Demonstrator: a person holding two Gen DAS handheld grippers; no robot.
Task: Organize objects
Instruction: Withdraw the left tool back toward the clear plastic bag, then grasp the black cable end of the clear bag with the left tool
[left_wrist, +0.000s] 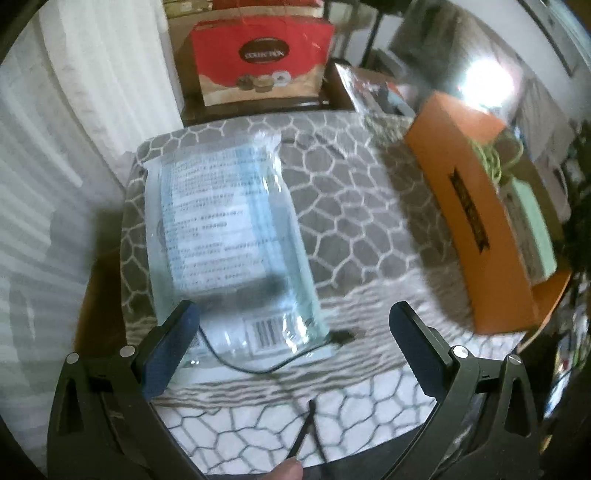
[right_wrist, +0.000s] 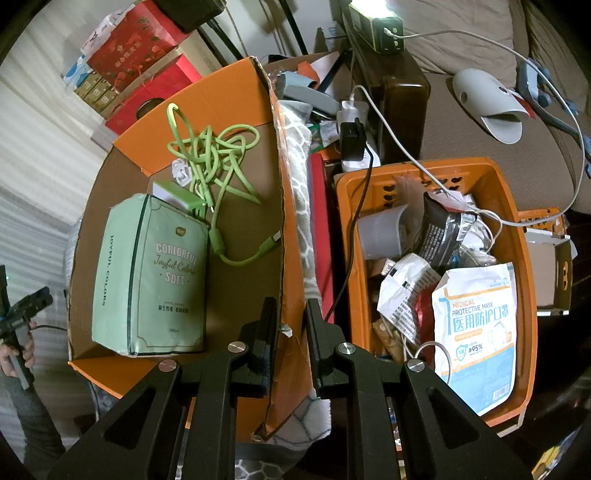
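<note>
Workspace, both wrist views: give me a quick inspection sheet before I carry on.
Surface: grey cloth with a white web pattern.
Job's things: clear packet flat on the cloth; orange box holds a green tissue pack.
Clutter: orange basket full of mask packs and wrappers.
Tongs: left tongs open above the packet's near end; right tongs shut on the box's wall.
Cables: green cable tangled in the box; thin black wire across the packet's near end; white and black leads over the basket.
Surroundings: red gift bag behind the cloth.
</note>
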